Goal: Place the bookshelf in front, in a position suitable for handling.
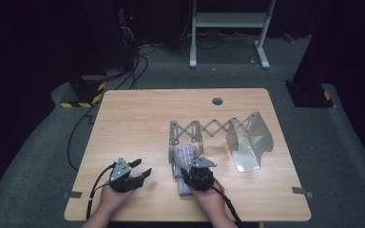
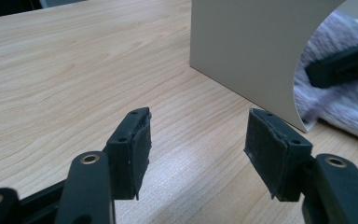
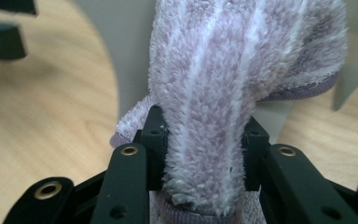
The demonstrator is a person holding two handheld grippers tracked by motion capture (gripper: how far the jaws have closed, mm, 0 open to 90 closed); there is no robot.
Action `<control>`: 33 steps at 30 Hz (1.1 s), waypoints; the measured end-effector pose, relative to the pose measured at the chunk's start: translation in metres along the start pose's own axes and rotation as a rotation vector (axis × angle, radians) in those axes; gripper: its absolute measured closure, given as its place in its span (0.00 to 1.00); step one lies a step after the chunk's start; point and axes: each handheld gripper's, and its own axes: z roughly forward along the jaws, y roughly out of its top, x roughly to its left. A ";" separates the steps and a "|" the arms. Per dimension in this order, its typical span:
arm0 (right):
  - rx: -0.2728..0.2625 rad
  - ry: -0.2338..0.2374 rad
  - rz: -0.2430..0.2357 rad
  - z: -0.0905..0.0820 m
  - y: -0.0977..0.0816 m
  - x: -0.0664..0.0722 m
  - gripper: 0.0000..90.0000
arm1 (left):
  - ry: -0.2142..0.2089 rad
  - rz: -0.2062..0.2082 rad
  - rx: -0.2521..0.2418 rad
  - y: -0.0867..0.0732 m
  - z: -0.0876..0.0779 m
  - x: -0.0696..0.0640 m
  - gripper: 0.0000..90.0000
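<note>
1. High view: your right gripper (image 1: 196,167) is clamped on the lilac towel (image 1: 184,162), which lies on the table (image 1: 138,118) against the near left end plate of the grey extendable rack (image 1: 218,135). The towel is bunched into a long roll. Its long axis runs from that end plate back toward you, slightly slanted. Your left gripper (image 1: 140,168) sits well to the left of the rack, released, nothing between its jaws.

2. Left gripper view: the jaws stand apart over bare wood. The rack's end plate (image 2: 242,46) rises ahead on the right, and the towel (image 2: 340,102) shows just past its curved edge, with the other gripper's jaw lying on it.

3. Right gripper view: both pads pinch a thick fold of towel (image 3: 228,84) and the pile bulges between them. The far end drapes against the rack plate (image 3: 130,51).

4. Handling, as I judge it: light, soft, limp and not fragile. Fluffy pile grips well (but compresses, so squeeze firmly). Take it mid-roll or by a hemmed edge, and expect loose ends to sag and drag.
</note>
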 end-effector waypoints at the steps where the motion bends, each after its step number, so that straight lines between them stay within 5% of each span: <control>1: 0.002 -0.020 -0.002 0.002 0.005 -0.002 0.71 | 0.000 0.002 -0.001 0.000 0.000 0.000 0.45; 6: -0.001 -0.042 0.003 0.007 0.019 -0.001 0.70 | 0.000 0.007 0.003 0.000 0.000 0.001 0.45; 10: 0.068 -0.059 -0.008 0.025 0.027 0.000 0.70 | -0.006 0.013 0.003 -0.001 0.000 0.000 0.45; 15: 0.070 -0.057 -0.028 0.028 0.030 0.001 0.70 | -0.006 0.013 0.003 0.000 0.000 0.000 0.45; 33: -0.175 -0.049 -0.130 -0.032 0.078 0.018 0.71 | -0.008 0.016 0.005 0.000 0.000 0.000 0.45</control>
